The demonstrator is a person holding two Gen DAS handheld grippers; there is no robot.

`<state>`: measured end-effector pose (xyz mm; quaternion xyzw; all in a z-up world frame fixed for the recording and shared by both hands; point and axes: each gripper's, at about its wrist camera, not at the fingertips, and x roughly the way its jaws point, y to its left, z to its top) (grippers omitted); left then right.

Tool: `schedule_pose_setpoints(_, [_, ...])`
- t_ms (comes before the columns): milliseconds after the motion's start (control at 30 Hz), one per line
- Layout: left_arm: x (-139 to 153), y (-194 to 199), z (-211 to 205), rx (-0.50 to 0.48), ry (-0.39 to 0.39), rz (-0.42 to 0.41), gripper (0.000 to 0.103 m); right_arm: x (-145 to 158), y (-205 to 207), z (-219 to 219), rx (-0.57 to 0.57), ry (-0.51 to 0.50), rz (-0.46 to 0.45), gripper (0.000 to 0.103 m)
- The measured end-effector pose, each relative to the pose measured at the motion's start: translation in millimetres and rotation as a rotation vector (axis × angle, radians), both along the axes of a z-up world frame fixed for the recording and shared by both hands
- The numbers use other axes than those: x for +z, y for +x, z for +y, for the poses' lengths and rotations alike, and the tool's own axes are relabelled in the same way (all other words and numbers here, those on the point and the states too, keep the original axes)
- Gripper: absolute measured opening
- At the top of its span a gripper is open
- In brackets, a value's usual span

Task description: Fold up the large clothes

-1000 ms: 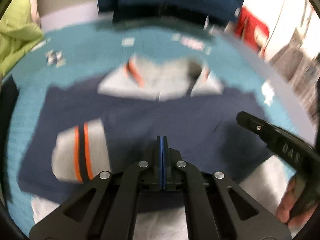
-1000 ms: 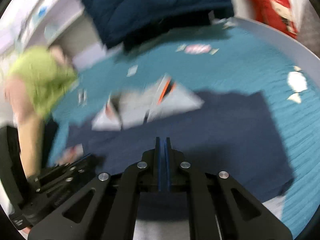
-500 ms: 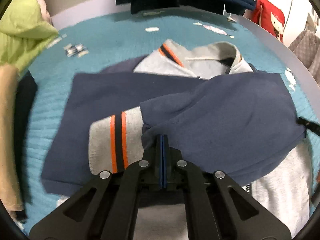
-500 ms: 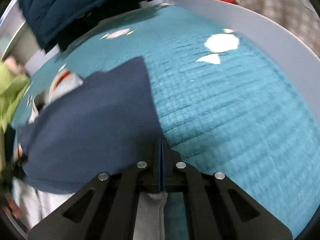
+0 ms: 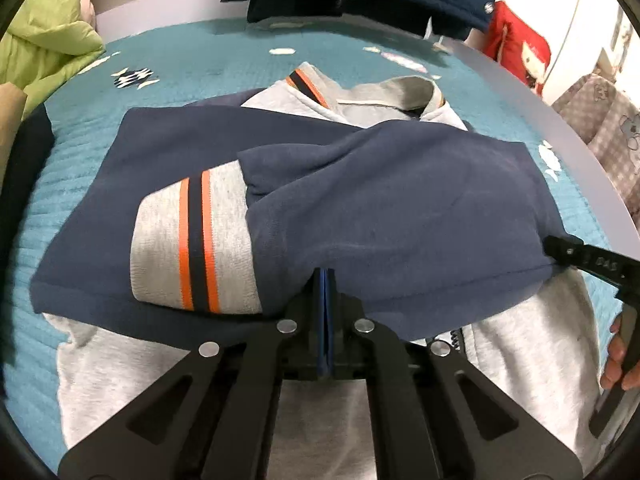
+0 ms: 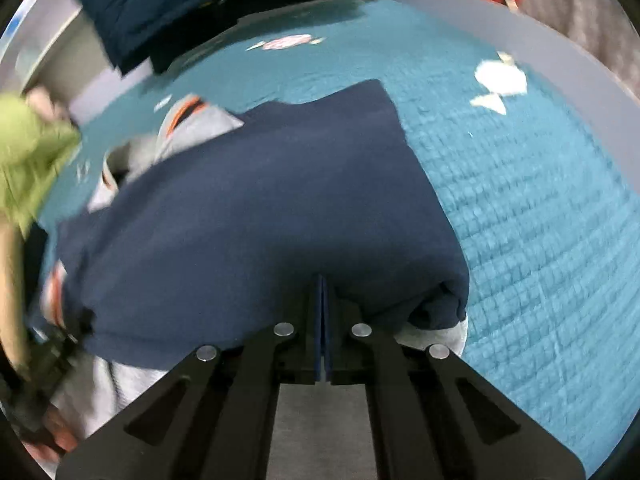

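Left wrist view
- Left gripper (image 5: pixel 325 280): fingers together, clamped on the navy fabric of the jacket (image 5: pixel 392 216) at its near fold.
- Jacket position: spread on the teal quilt (image 5: pixel 192 56), roughly central; collar (image 5: pixel 384 92) toward the far edge, grey body (image 5: pixel 532 344) toward the near edge.
- Fold state: a navy panel lies doubled over the middle, beside the striped cuff (image 5: pixel 196 240) — cuff flat on the left half.
- Right gripper (image 5: pixel 576 258): tip at the right end of the same fold, touching it; its closure cannot be read here.

Right wrist view
- Right gripper (image 6: pixel 322 280): fingers together, clamped on the jacket (image 6: pixel 256 216) at the rolled navy edge, grey lining just below.
- Room: bare quilt (image 6: pixel 540 220) runs to the right edge and far corner; a green garment (image 6: pixel 28 160) crowds the left edge.

Handling
- Material: soft, thick knit, likely fairly heavy; it will sag between the grips and not slip readily.
- Hold points: take the fold at both ends, level, through all layers.
- Clearance: judged ample toward the far edge — the collar is the limit of travel.
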<state>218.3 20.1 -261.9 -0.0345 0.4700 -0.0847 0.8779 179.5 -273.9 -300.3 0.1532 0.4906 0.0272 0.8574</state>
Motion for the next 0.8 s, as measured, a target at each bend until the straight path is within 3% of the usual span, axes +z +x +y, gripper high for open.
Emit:
schedule_pose_setpoints(133, [13, 0, -6, -0.019, 0.032, -0.002, 0.003, 21, -11, 2, 0.014, 0.008, -0.052, 0.006])
schedule_pose_setpoints(233, [18, -1, -5, -0.034, 0.02, 0.013, 0.016, 36, -11, -2, -0.001, 0.05, -0.074, 0.007])
schedule_pose_setpoints(267, [20, -3, -4, -0.034, 0.002, 0.014, 0.028, 38, -6, -9, -0.004, 0.056, -0.082, 0.009])
schedule_pose_setpoints(333, [27, -10, 0, -0.034, -0.032, 0.014, 0.04, 43, -5, -14, -0.001, 0.05, -0.092, 0.024])
schedule_pose_setpoints(400, [37, -14, -1, -0.03, -0.04, 0.003, 0.058, 51, -11, -22, -0.018, 0.022, -0.089, 0.082])
schedule_pose_setpoints(433, [45, -16, -2, -0.023, -0.038, -0.008, 0.064, 56, -12, -24, -0.04, 0.001, -0.098, 0.089])
schedule_pose_setpoints(467, [49, -18, -2, -0.014, -0.028, -0.02, 0.072, 60, -12, -26, -0.04, 0.001, -0.123, 0.091])
schedule_pose_setpoints(533, [62, -19, -3, -0.008, 0.002, -0.057, 0.073, 63, -9, -25, -0.018, 0.002, -0.14, 0.091])
schedule_pose_setpoints(800, [76, 15, 29, 0.059, -0.004, -0.053, 0.073, 63, 26, -34, -0.035, 0.019, -0.098, 0.091])
